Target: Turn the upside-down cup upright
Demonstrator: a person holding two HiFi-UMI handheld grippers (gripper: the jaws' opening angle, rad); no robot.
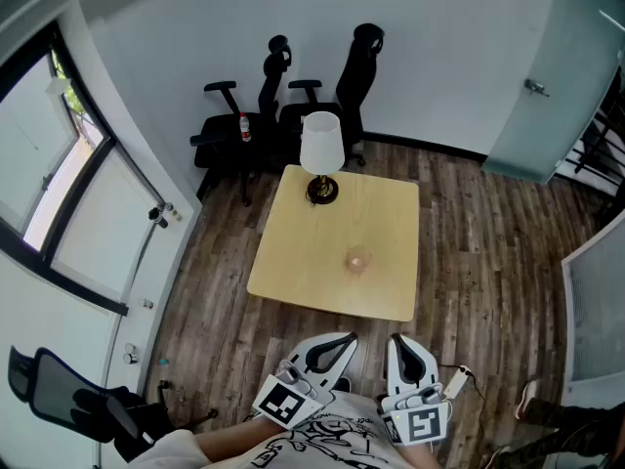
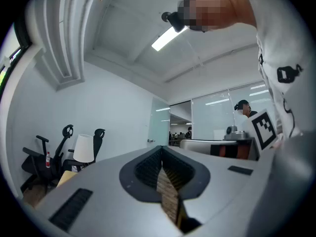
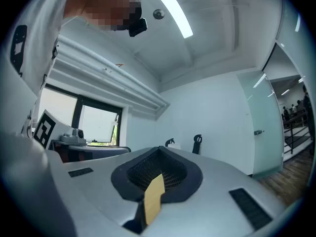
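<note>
A small translucent pinkish cup (image 1: 357, 261) stands on the light wooden table (image 1: 303, 272), right of its middle; it is too small to tell which way up it is. Both grippers are held low near the person's body, short of the table's near edge and well apart from the cup. My left gripper (image 1: 341, 341) is shut with nothing in it, its jaws meeting in the left gripper view (image 2: 161, 157). The right gripper (image 1: 398, 343) is likewise shut and empty (image 3: 159, 151). Neither gripper view shows the cup.
A lamp (image 1: 320, 149) with a white shade stands at the table's far edge, also seen in the left gripper view (image 2: 83, 148). Two black office chairs (image 1: 256, 106) sit behind it against the wall. A glass door (image 1: 562, 86) is at the right, windows (image 1: 59, 164) at the left.
</note>
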